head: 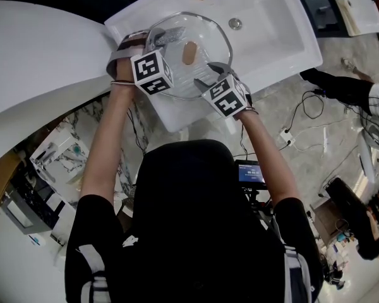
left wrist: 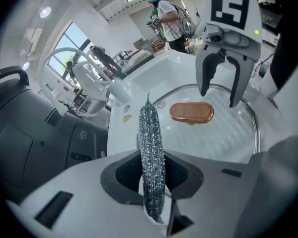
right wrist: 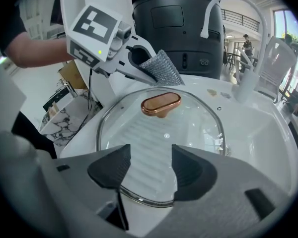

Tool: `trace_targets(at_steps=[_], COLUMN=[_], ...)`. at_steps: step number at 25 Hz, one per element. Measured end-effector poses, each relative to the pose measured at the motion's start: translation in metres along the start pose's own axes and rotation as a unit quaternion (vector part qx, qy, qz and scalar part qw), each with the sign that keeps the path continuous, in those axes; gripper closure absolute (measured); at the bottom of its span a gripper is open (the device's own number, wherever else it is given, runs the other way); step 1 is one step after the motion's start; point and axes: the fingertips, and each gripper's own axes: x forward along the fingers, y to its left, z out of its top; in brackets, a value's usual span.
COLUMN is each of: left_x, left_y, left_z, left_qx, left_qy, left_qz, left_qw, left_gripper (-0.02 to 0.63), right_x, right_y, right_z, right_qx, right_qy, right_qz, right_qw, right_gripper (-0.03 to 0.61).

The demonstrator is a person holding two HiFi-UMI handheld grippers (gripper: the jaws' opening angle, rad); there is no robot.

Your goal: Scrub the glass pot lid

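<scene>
Glass pot lid [head: 205, 43] lies flat, copper knob [head: 189, 52] up, on the ribbed drainboard of a white sink [head: 284, 36]. The basin is beside it and a white faucet [right wrist: 238, 0] arches behind. The lid's metal rim nearly reaches the drainboard's near edge. Both of the person's arms reach forward from opposite sides. The left gripper [left wrist: 151, 177] pinches a silver mesh scrubber [left wrist: 151, 157] above the far rim. The right gripper [right wrist: 149, 170] hangs with jaws wide apart over the near rim, gripping nothing.
</scene>
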Motion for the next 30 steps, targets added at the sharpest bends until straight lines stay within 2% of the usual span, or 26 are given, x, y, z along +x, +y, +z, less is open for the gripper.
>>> trace_targets(at_steps=[10,15,21,30], left_x=[0.01,0.009,0.005,-0.013], left_y=[-0.016,-0.021,-0.029,-0.052], left_z=[-0.015,-0.017,-0.022,-0.03], left_qx=[0.083,0.072,0.092,0.086], left_qy=[0.036,0.036,0.041,0.042], left_qz=[0.004,0.004,0.002,-0.002], left_qw=[0.9959,0.9968,0.9949,0.9954], left_gripper=[0.543,0.543,0.543,0.543], right_x=[-0.002,-0.002,-0.001,-0.001], right_y=[0.0,-0.001,0.0,-0.001], right_z=[0.001,0.0,0.0,-0.001], right_qx=[0.003,0.004,0.005,0.005], right_qy=[-0.004,-0.004,-0.005,-0.003], right_qz=[-0.002,-0.002,-0.003,-0.004], right_qw=[1.0,1.0,1.0,1.0], right_gripper=[0.338,0.337,0.339,0.339])
